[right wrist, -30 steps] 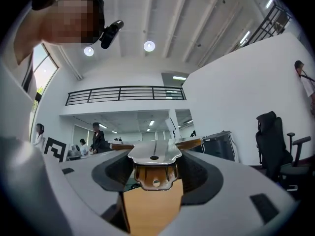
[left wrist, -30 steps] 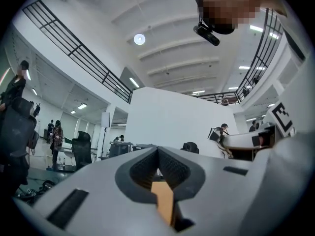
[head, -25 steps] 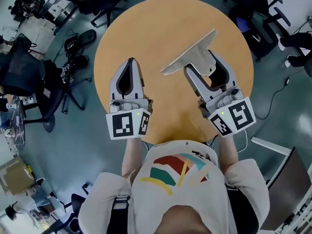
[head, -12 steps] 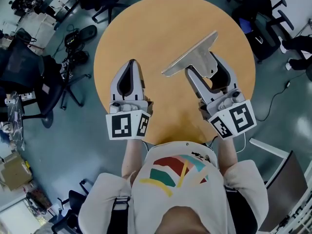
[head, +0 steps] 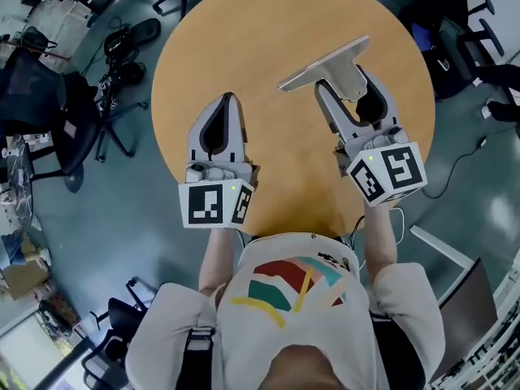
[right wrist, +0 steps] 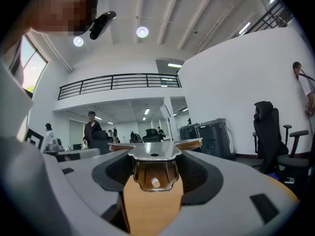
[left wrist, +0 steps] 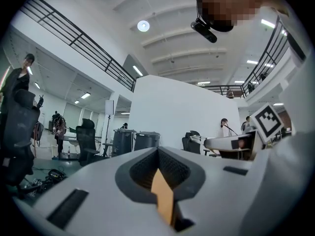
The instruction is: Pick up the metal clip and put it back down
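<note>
The metal clip (head: 325, 65), a flat silver plate with a sprung handle, is held over the far right part of the round wooden table (head: 268, 31). My right gripper (head: 344, 89) is shut on its handle end. In the right gripper view the clip (right wrist: 151, 173) sits pinched between the jaws of the right gripper (right wrist: 152, 156), its shiny plate pointing away. My left gripper (head: 227, 101) hovers over the table's left half, shut with nothing in it. Only tabletop shows through the left gripper (left wrist: 158, 151).
Black office chairs stand on the floor at the left (head: 49, 112) and at the upper right (head: 467, 23). Bags and cables (head: 122, 71) lie by the table's left edge. The person's torso (head: 284, 315) fills the bottom of the head view.
The right gripper has carried the clip a little farther across the table and the plate has turned slightly. The left gripper has stayed about where it was, shut.
</note>
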